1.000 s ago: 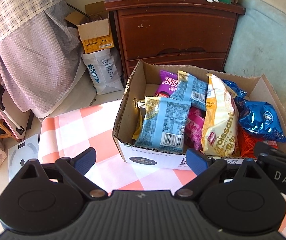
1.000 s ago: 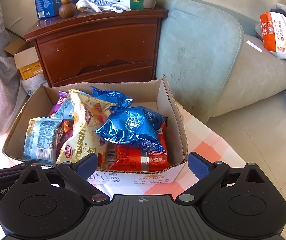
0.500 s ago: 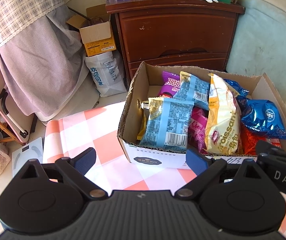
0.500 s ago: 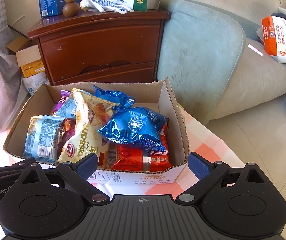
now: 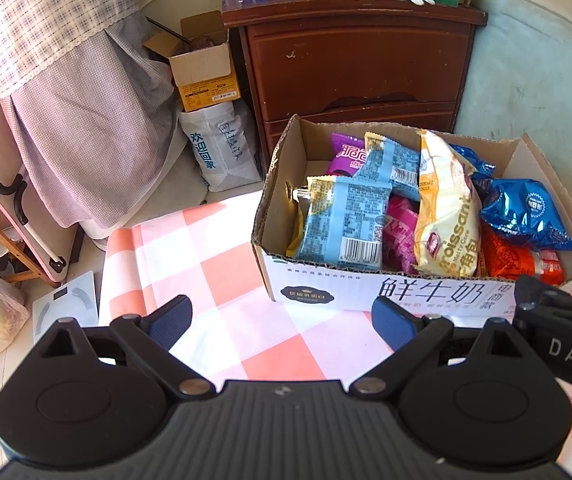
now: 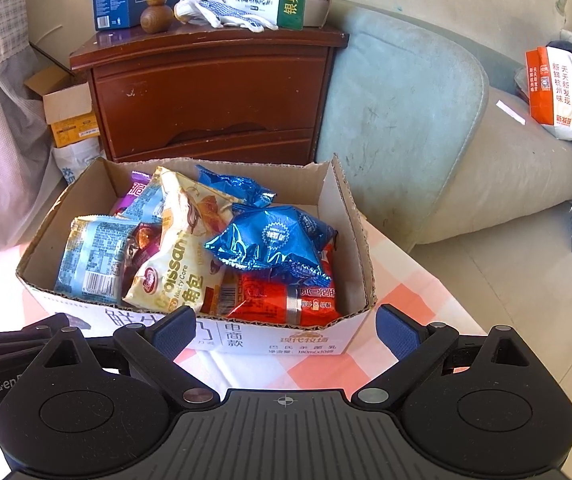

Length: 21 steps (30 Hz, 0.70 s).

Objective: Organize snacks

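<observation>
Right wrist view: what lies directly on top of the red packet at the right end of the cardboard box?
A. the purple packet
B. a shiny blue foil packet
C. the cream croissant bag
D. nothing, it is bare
B. A shiny blue foil packet rests across the upper part of the red packet at the right end of the cardboard box; the croissant bag lies beside them to the left.

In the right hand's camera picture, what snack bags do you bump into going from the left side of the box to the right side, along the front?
Light blue packet → cream croissant bag → red packet, all inside the cardboard box. The shiny blue bag lies on top of the red one, so it has no clear place in the row.
</observation>
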Each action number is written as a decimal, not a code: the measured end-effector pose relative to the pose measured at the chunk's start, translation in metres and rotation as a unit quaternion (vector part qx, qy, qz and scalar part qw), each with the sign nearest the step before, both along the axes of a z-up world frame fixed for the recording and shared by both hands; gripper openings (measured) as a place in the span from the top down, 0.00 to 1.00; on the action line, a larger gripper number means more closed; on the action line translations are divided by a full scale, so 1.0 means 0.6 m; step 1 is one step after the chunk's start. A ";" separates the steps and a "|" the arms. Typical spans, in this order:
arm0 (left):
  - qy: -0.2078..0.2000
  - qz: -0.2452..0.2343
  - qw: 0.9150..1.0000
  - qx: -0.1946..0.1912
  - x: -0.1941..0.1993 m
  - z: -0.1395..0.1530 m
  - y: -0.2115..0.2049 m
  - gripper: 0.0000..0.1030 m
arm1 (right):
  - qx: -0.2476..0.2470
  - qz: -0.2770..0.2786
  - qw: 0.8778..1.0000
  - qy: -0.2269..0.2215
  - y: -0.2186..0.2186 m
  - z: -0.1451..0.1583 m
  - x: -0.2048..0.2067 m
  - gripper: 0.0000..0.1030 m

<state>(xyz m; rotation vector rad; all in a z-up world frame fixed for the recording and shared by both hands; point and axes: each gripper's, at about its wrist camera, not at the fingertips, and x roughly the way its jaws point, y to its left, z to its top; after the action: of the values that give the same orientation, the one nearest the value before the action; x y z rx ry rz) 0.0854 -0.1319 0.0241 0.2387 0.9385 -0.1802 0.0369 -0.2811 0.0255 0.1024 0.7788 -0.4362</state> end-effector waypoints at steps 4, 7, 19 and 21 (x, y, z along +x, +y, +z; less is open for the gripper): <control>0.007 0.005 1.000 -0.003 -0.025 -0.005 0.023 0.07 | -0.004 0.006 1.000 0.001 0.017 -0.007 -0.023 0.05; 0.011 0.008 1.000 -0.008 -0.046 -0.009 0.041 0.07 | -0.007 0.016 1.000 0.000 0.031 -0.011 -0.041 0.05; 0.043 0.003 0.999 -0.003 -0.136 -0.050 0.103 0.06 | -0.002 0.035 0.999 0.005 0.074 -0.049 -0.125 0.05; 0.042 0.004 0.999 -0.001 -0.146 -0.052 0.113 0.06 | 0.005 0.033 0.999 0.005 0.073 -0.058 -0.141 0.04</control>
<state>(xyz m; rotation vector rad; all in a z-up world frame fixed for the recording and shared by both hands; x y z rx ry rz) -0.0025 -0.0644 -0.0072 0.2271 1.0218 -0.1847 -0.0474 -0.2372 -0.0092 0.0841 0.7917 -0.3710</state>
